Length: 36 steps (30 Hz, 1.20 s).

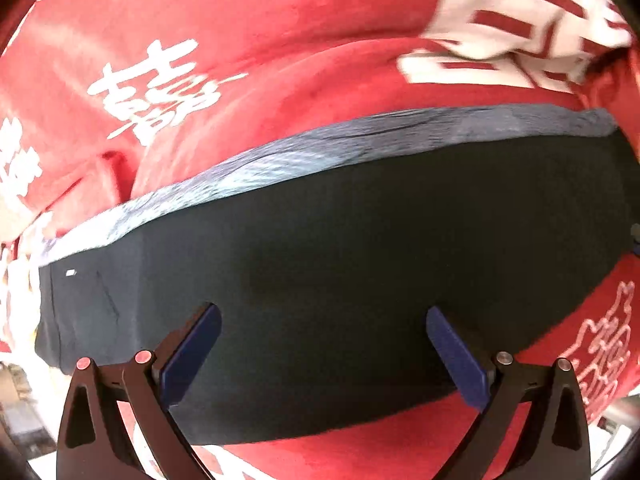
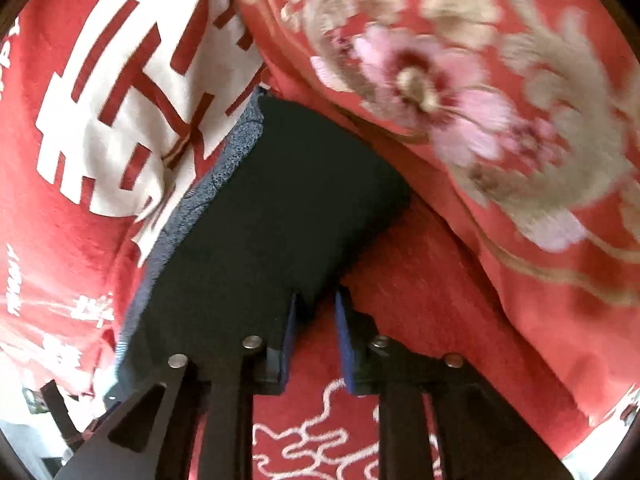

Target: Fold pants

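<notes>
We see the dark, soft knit pants (image 1: 340,280) lying flat as a broad folded slab on a red bedspread printed with white characters (image 1: 240,32), which bulges in soft ridges as if over a bed. A grey-blue heathered band, probably the waistband (image 1: 280,156), runs along the far edge in the left wrist view.

Our left gripper (image 1: 323,354) hovers above the near edge of the pants with its blue-padded jaws spread wide and nothing between them. Our right gripper (image 2: 316,344) has its jaws drawn close but not quite together; a corner of the dark cloth reaches down to the gap, and we cannot tell whether it is pinched there or only lies beside the pads.

We judge the fabric light, limp and a little stretchy, matte rather than slick, so it should drape and sag wherever it is unsupported. We would take it at the edges or corners, through all layers at once. A red quilt with pink and beige flowers (image 2: 460,92) crowds the right side.
</notes>
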Each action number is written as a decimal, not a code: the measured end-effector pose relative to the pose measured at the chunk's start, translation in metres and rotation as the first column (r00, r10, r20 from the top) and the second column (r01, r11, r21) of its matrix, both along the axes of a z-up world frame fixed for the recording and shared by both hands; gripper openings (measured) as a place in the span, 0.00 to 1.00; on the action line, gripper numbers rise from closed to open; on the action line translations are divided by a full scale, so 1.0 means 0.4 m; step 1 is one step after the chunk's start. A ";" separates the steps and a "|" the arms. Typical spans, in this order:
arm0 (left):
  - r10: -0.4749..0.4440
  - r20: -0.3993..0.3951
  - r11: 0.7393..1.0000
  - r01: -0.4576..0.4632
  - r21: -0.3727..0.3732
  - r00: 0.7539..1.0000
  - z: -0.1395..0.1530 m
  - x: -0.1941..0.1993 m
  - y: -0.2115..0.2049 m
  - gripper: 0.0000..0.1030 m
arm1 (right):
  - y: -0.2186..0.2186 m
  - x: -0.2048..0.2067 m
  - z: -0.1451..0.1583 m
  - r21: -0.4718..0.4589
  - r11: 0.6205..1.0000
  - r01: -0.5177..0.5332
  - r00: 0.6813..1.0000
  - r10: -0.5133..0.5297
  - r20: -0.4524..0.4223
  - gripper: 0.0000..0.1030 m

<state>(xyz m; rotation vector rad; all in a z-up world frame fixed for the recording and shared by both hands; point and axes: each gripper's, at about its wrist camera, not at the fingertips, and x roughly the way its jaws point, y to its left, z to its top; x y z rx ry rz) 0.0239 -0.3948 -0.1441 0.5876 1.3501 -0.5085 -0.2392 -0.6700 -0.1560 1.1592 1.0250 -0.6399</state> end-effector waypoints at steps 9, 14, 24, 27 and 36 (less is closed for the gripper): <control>-0.031 -0.077 0.996 0.024 -0.087 0.997 0.018 -0.060 -0.119 1.00 | 0.029 -0.052 -0.004 0.090 0.996 -0.007 0.990 -0.005 0.140 0.32; -0.024 -0.060 0.991 0.016 -0.133 0.998 0.026 -0.051 -0.187 1.00 | 0.023 -0.055 -0.024 0.100 0.995 0.002 0.979 -0.022 0.203 0.40; 0.032 -0.051 0.995 -0.036 -0.093 0.998 -0.049 -0.027 -0.210 1.00 | 0.005 -0.018 -0.066 0.031 0.999 -0.005 0.947 -0.006 0.322 0.43; 0.024 -0.047 0.996 -0.028 -0.090 0.999 -0.054 -0.028 -0.212 1.00 | -0.013 0.023 -0.076 0.027 0.999 0.023 0.940 -0.031 0.339 0.45; -0.044 0.012 0.989 0.045 -0.138 0.999 -0.004 -0.009 -0.243 0.88 | -0.022 0.054 0.036 0.051 0.998 -0.038 0.914 0.014 0.406 0.13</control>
